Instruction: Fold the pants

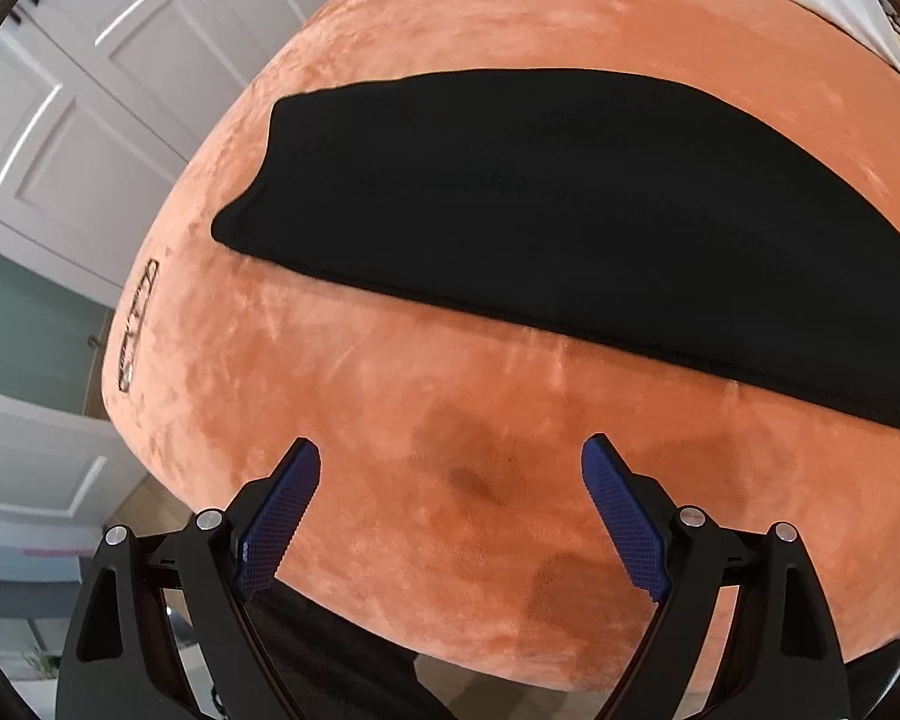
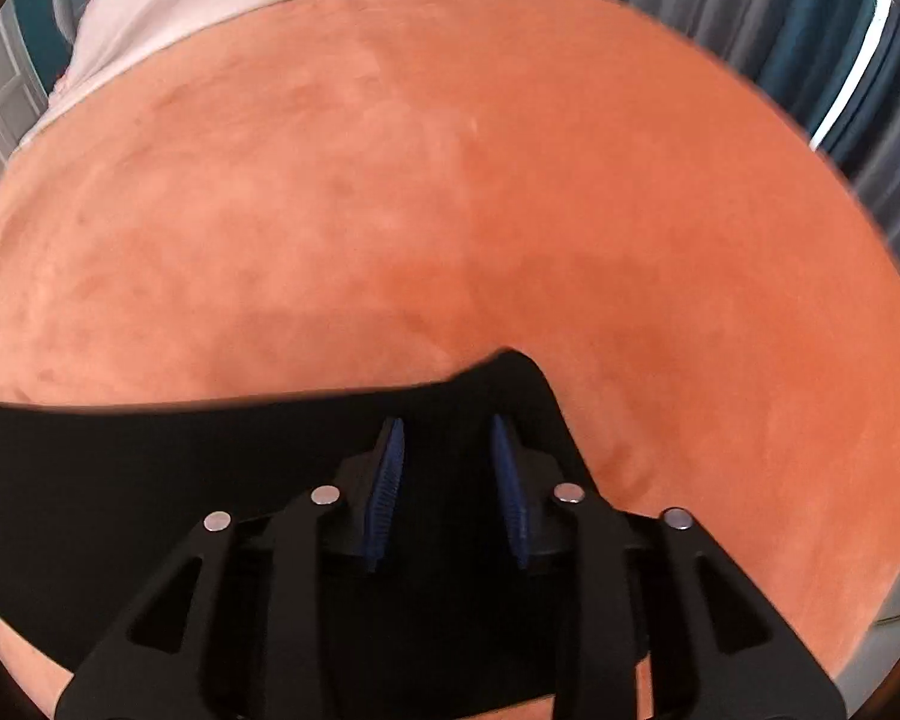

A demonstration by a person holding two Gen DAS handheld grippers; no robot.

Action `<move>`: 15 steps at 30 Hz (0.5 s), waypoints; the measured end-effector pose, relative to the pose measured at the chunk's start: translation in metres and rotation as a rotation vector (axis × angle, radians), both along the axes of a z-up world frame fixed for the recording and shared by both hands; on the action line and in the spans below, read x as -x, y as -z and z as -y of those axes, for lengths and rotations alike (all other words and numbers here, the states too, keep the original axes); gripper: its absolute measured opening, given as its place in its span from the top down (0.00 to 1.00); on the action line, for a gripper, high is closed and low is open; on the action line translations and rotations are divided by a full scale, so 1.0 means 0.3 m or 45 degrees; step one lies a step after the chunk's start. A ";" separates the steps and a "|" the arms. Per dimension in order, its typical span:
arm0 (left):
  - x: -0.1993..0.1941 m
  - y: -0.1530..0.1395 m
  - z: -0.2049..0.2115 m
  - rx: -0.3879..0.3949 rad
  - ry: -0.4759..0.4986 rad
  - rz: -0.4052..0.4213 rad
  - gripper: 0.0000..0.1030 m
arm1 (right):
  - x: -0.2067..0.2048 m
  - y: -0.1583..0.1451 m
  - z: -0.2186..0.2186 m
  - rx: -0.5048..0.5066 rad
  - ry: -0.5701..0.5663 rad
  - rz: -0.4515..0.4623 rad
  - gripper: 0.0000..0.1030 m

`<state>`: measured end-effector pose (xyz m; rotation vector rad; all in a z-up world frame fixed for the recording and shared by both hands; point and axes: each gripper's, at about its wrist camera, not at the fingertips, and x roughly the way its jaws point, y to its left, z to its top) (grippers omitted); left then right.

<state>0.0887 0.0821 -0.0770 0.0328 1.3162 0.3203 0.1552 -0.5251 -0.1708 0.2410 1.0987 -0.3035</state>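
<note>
the black pants (image 1: pixel 540 210) lie flat on an orange plush blanket (image 1: pixel 450 432) spread over a bed, already doubled into one long narrow band. their long axis runs left to right across the scene, and that is what the coming fold turns on: one end has to be carried along that axis onto the other.

the left tool (image 1: pixel 450 492) hangs over bare blanket on the near side of the band, well apart from the cloth, its blue pads spread wide with nothing between them.

the right tool (image 2: pixel 447 462) is the nearer one. it sits directly over the right end of the pants (image 2: pixel 210 462), where a corner peaks up just beyond its tips. its jaws stand partly apart; whether cloth is pinched between them i cannot tell, black on black.

by my judgement the right end is the one to lift and sweep leftward.
</note>
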 end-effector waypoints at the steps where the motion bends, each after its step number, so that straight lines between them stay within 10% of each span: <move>1: 0.005 -0.010 -0.002 0.008 -0.004 0.012 0.16 | 0.023 -0.030 0.021 -0.029 0.050 0.040 0.74; 10: 0.018 -0.008 -0.006 0.049 0.016 0.026 0.16 | 0.381 -0.113 0.108 -0.154 0.345 0.220 0.33; 15: 0.051 -0.032 0.021 0.051 0.034 0.040 0.16 | 0.374 -0.059 0.159 -0.354 0.380 0.242 0.31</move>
